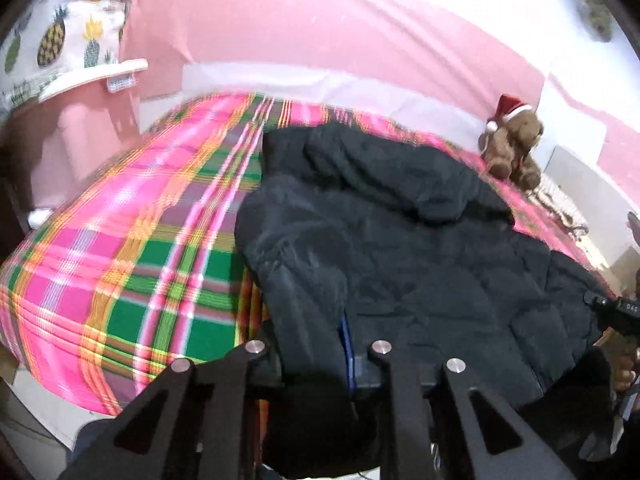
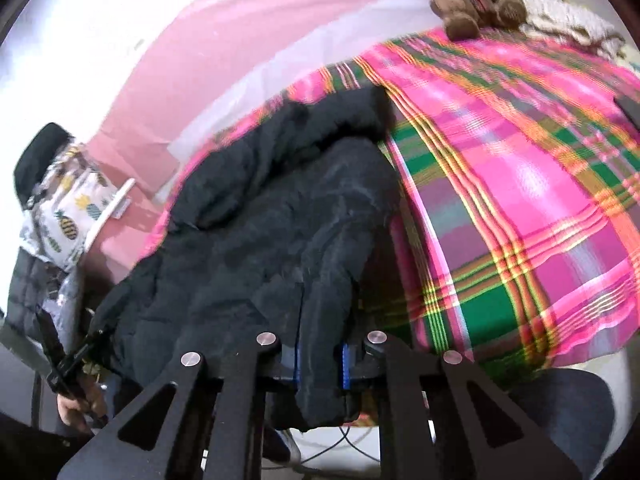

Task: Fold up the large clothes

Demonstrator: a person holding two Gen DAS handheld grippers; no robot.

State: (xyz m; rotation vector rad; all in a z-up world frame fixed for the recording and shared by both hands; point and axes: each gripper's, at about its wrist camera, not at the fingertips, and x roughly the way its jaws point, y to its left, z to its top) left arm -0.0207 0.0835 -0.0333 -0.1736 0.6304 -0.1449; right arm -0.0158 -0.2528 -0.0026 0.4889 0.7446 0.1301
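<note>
Black puffer jacket (image 1: 400,248) lies on the plaid bedspread (image 1: 140,240); I've got my left gripper (image 1: 316,364) and right gripper (image 2: 322,360) each clenched on its near hem, so I can lift it evenly.

Dark puffy jacket (image 1: 400,240) — hood end away, rumpled, spread across the plaid-covered bed, near hem bunched.

jacket (image 1: 384,240) on bed (image 1: 132,240), teddy (image 1: 514,144) behind

A plaid-covered bed (image 1: 132,240) stands against a pink wall (image 1: 280,32).
</note>
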